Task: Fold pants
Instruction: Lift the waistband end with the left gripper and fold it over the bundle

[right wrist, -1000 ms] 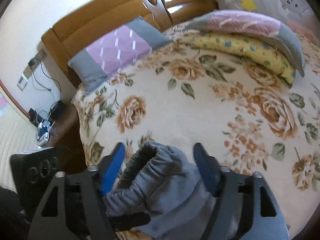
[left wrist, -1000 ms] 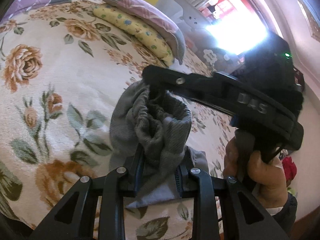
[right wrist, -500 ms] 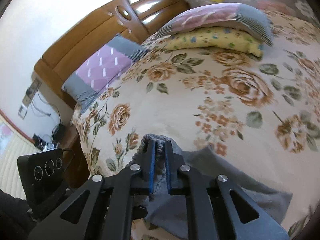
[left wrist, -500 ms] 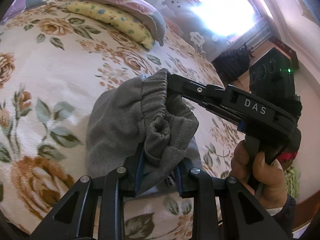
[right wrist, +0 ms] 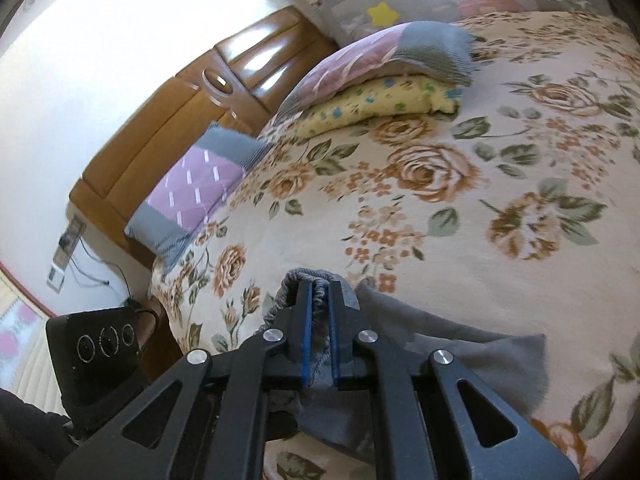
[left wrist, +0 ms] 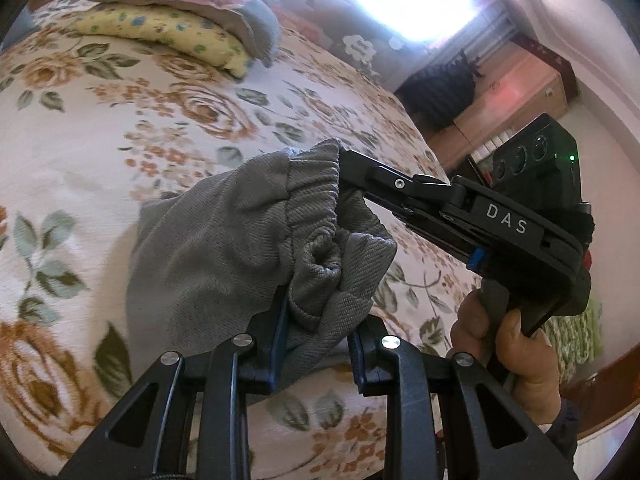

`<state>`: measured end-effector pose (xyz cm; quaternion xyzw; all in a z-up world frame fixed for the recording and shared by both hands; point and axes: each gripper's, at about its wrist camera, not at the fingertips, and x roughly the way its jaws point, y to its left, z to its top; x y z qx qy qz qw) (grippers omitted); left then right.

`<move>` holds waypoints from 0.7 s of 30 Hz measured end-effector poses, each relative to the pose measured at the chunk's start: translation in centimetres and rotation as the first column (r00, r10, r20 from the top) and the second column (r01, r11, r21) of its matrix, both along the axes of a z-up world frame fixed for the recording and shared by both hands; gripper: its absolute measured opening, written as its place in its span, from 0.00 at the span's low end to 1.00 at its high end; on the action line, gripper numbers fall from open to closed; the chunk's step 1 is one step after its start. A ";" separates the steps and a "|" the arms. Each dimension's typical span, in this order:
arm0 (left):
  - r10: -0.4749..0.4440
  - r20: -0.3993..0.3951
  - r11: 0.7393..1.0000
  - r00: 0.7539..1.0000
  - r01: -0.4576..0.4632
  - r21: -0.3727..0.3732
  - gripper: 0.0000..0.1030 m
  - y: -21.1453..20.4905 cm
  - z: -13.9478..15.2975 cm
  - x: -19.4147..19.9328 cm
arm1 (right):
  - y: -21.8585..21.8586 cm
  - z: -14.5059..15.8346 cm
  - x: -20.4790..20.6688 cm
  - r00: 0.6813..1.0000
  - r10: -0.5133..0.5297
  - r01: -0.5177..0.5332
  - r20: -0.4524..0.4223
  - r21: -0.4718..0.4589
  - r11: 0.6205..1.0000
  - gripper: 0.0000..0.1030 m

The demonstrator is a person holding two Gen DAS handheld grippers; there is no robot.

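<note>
Grey pants point(left wrist: 224, 240) hang bunched above the floral bedspread point(left wrist: 100, 128). My left gripper point(left wrist: 318, 320) is shut on a fold of the grey fabric. My right gripper point(right wrist: 319, 292) is shut on the elastic waistband, which shows between its blue pads; it also shows in the left wrist view point(left wrist: 348, 168), gripping the waistband's upper edge. The rest of the pants point(right wrist: 460, 352) trails onto the bed to the right in the right wrist view.
Stacked pillows, pink-grey over yellow point(right wrist: 384, 80), lie at the head of the bed. A purple-grey pillow point(right wrist: 196, 192) leans on the wooden headboard point(right wrist: 168, 120). A wooden cabinet point(left wrist: 516, 96) stands beyond the bed's far edge.
My right gripper closed on the waistband, having been open around it a second ago. Both grippers have lifted and turned the pants; the waistband is now stretched between them.
</note>
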<state>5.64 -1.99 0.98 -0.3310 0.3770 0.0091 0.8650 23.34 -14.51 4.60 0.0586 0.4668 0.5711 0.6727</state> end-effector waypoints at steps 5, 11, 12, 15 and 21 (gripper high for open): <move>-0.048 -0.030 0.999 0.998 0.049 0.018 0.26 -2.1 -0.8 1.9 | -3.6 -1.5 1.6 0.996 -0.074 0.075 -0.042 0.019 0.997 0.08; -0.089 -0.060 0.995 0.994 0.092 0.046 0.26 -4.1 -1.5 4.0 | -6.8 -3.9 3.2 0.983 -0.149 0.154 -0.106 0.040 0.987 0.08; -0.096 -0.066 0.994 0.993 0.100 0.052 0.26 -4.4 -1.6 4.3 | -7.1 -4.2 3.4 0.981 -0.157 0.163 -0.114 0.044 0.986 0.08; -0.112 -0.082 0.991 0.990 0.117 0.063 0.26 -5.3 -2.0 5.1 | -8.2 -5.1 4.2 0.974 -0.185 0.193 -0.131 0.050 0.980 0.08; -0.139 -0.137 0.984 0.981 0.153 0.093 0.26 -6.5 -3.7 6.3 | -9.8 -7.6 5.2 0.959 -0.235 0.241 -0.159 0.022 0.970 0.08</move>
